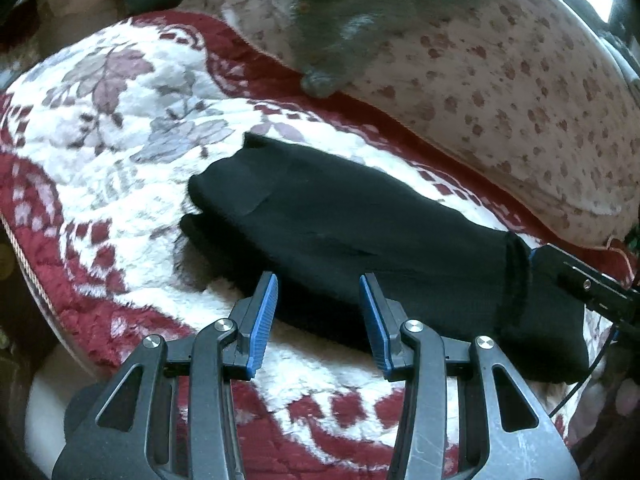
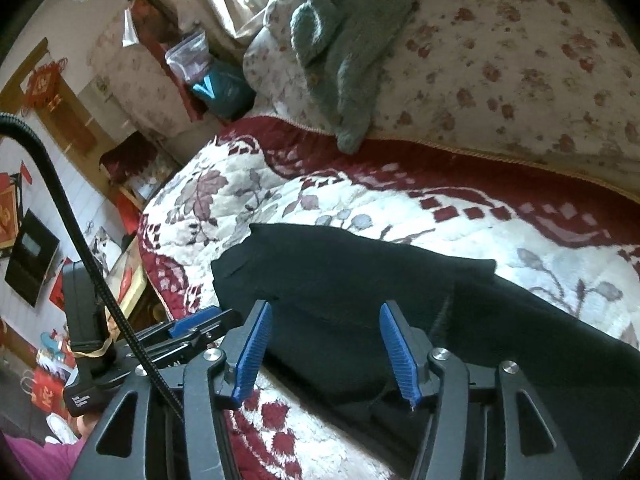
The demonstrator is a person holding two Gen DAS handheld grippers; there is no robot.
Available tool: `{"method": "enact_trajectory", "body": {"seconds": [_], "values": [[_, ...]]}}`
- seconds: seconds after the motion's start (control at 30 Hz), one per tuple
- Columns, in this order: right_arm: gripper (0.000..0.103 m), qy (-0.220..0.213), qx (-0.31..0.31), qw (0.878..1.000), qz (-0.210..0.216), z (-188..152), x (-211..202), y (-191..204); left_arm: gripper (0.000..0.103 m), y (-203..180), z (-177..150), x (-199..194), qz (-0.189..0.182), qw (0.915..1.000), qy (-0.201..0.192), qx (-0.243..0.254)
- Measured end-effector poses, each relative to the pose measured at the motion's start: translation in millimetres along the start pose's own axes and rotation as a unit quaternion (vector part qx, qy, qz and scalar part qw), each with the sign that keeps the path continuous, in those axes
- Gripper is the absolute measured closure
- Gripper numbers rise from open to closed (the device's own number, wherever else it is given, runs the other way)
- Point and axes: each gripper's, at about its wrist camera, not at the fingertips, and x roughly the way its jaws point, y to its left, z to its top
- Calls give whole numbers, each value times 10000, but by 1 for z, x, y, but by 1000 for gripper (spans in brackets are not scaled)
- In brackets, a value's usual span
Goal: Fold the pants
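Pants (image 1: 360,240), black and folded into a long narrow bundle, lie on the red-and-white flowered blanket (image 1: 120,128) that covers the bed, running slantwise from a squared end near the blanket's middle toward its near edge. Left tool (image 1: 318,312) hangs tilted down over the near long edge of the bundle, its blue pads (image 1: 262,320) standing apart with nothing gripped between them; dark cloth shows in the gap but the pads do not press on it. Right tool (image 2: 326,344) also points downward over the pants, its jaws spread wide and empty, cloth lying beneath and between them without being pinched. In the right wrist view the left tool (image 2: 192,328) shows low at the left, beside the blanket's edge, with a black cable (image 2: 72,220) arching above it. Beyond the pants the blanket lies open and flat up to its red border, where a spotted cream quilt (image 1: 520,92) rises, a grey garment (image 1: 360,24) draped on it. Past the blanket's left edge the bed drops away toward room clutter.
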Motion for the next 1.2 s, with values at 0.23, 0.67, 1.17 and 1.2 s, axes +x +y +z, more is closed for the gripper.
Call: {"method": "enact_trajectory", "body": {"seconds": [0.23, 0.67, 1.17, 1.2], "values": [[47, 326, -204, 9993, 44, 13, 36, 12, 61, 37, -10, 4, -392, 9972, 109, -622], [38, 740, -796, 9940, 155, 66, 113, 50, 48, 67, 4, 10, -963, 9838, -165, -1506], [43, 2005, -2601, 9445, 47, 94, 235, 110, 28, 67, 4, 41, -976, 9822, -198, -1592], [49, 2086, -2677, 9406, 58, 90, 246, 110, 23, 65, 4, 41, -1002, 9829, -228, -1529]]}}
